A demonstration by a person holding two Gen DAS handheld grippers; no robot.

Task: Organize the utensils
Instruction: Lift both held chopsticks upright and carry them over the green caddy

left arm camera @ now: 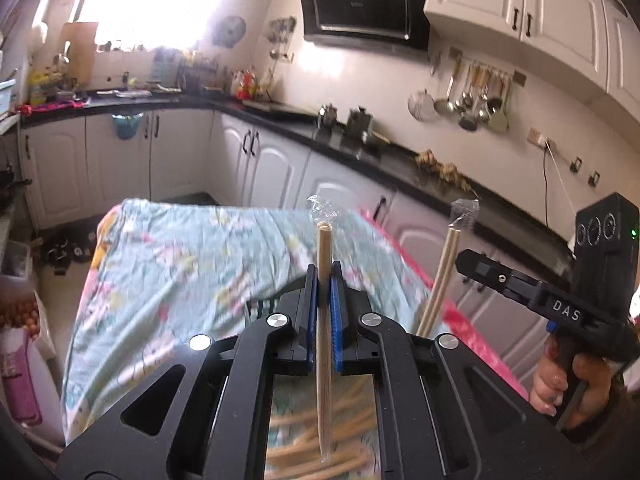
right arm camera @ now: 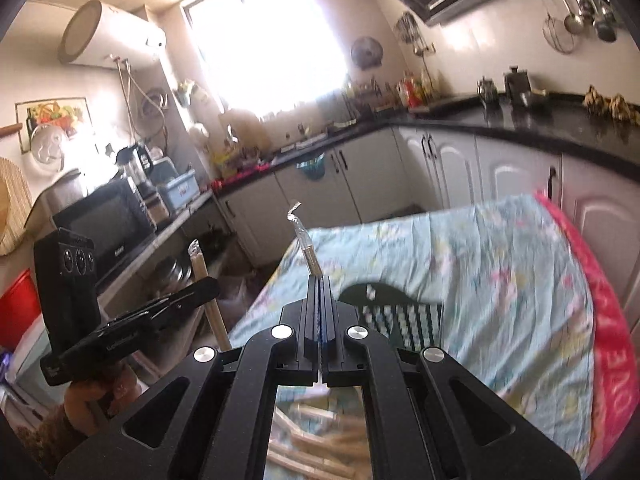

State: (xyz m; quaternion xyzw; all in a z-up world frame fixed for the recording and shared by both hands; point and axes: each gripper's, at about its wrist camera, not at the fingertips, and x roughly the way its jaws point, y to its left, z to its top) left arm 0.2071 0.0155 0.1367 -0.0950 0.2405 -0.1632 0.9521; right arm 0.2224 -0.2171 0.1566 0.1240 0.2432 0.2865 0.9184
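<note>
My left gripper (left arm camera: 324, 271) is shut on a pair of wooden chopsticks (left arm camera: 323, 248) in a clear wrapper, held upright between the blue pads. My right gripper (right arm camera: 319, 280) is shut on another wrapped pair (right arm camera: 307, 250), which juts up and leans to the left. Each view shows the other gripper off to the side: the right gripper (left arm camera: 460, 259) with its chopsticks (left arm camera: 442, 276), the left gripper (right arm camera: 214, 285) with its chopsticks (right arm camera: 206, 276). Both are lifted above the table. Several more loose chopsticks (right arm camera: 316, 456) lie blurred below the grippers on the floral tablecloth (right arm camera: 500, 264).
A dark green slatted basket (right arm camera: 400, 320) sits on the cloth just beyond the right gripper. The table's pink-edged cloth (right arm camera: 612, 360) drops off on the right. Black countertops (left arm camera: 360, 140) and white cabinets ring the room. A hand (left arm camera: 560, 384) holds the right gripper's grip.
</note>
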